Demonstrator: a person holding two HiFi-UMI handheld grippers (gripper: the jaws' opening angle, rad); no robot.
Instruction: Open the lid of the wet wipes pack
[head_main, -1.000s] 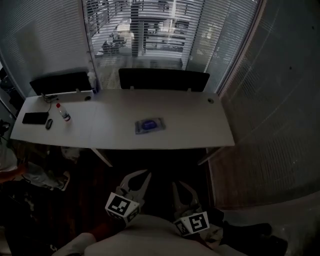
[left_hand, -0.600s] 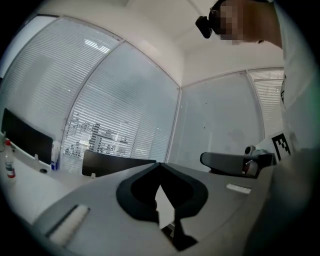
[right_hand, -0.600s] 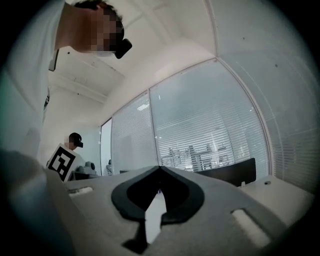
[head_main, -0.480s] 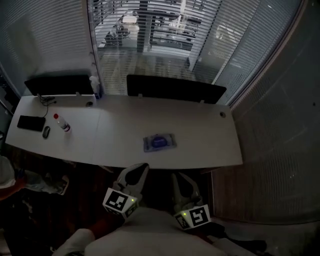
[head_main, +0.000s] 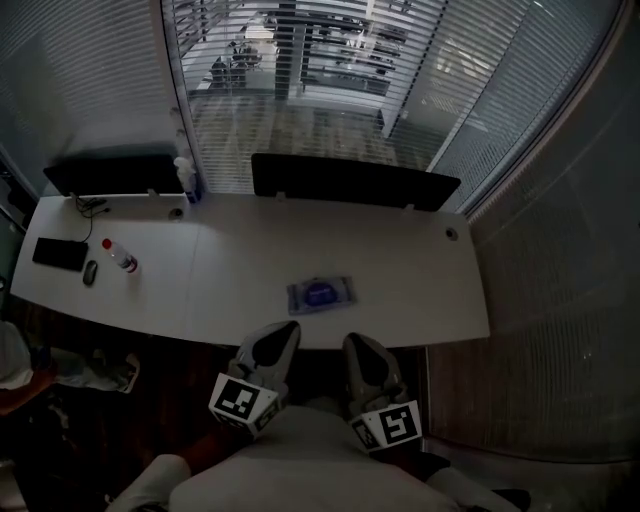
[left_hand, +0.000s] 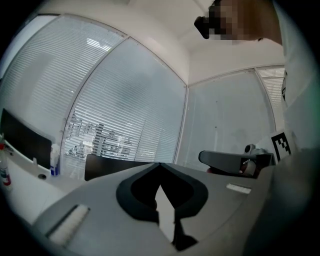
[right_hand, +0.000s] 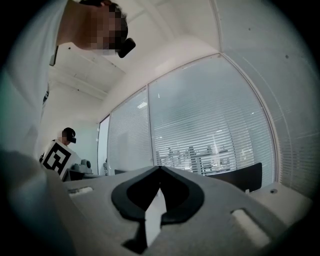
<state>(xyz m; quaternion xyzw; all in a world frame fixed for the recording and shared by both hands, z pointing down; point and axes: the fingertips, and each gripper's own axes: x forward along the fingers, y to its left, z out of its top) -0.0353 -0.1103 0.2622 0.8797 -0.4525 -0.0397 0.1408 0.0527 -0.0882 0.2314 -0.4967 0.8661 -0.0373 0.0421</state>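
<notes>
Left tongs, right tongs closed, wet wipes pack ahead on desk

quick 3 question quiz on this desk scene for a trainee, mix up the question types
1. True or false: the wet wipes pack lies on the desk, touched by neither the left gripper nor the right gripper.
2. The left gripper's jaws are: A) shut, empty B) shut on the pack C) wide apart.
3. Fill in: the bottle near the desk's left end has a ____ cap.
Key: 1 true; 2 A; 3 red.
</notes>
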